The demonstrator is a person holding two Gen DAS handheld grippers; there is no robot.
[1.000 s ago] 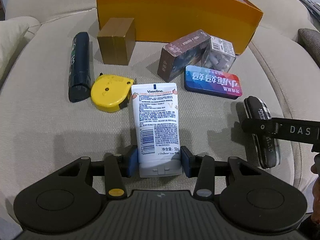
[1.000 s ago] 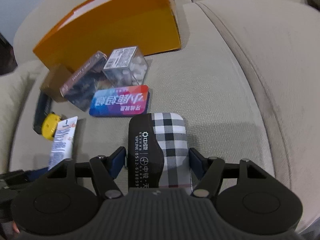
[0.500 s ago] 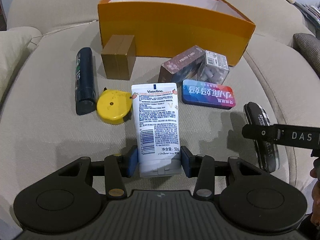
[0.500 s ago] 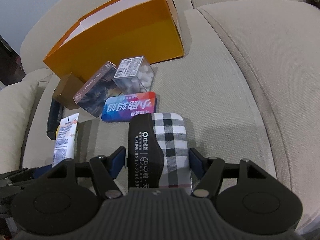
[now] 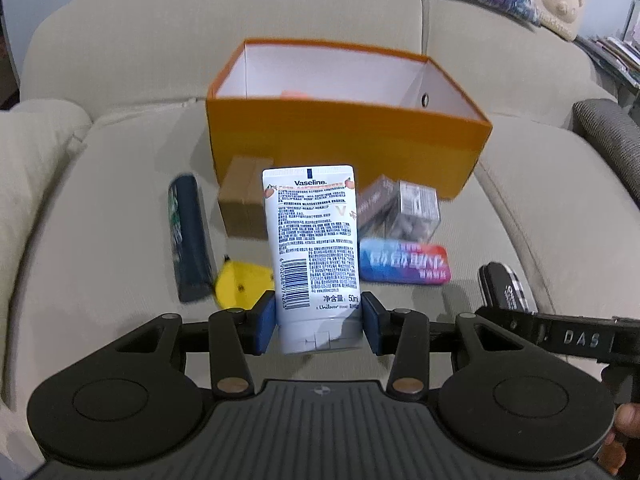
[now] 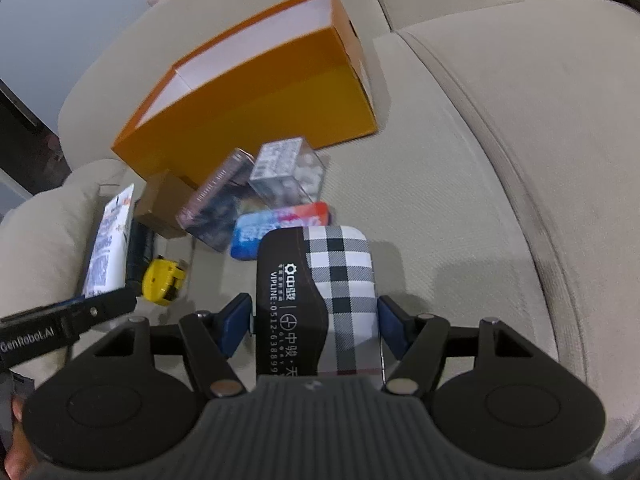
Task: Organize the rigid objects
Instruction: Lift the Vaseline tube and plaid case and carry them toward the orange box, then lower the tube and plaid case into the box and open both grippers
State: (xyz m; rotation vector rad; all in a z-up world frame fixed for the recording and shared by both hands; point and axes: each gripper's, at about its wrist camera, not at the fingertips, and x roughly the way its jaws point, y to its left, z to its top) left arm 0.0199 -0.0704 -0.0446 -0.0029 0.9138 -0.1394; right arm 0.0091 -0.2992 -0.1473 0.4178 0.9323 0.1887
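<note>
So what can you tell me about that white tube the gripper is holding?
The tube is white, soft-looking plastic, printed "Vaseline" near its flat crimped end, with small blue text, a barcode and "50ml" lower down. Its wide cap end sits between the left gripper's blue pads, which press its two sides. It points forward, away from the camera, toward the orange box, and seems lifted off the sofa, with nothing else touching it. The right wrist view shows it edge-on.

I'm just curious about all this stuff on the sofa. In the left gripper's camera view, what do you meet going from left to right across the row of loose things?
Dark bottle → yellow tape measure → Vaseline tube held in the left gripper → colourful tin → plaid case.
</note>
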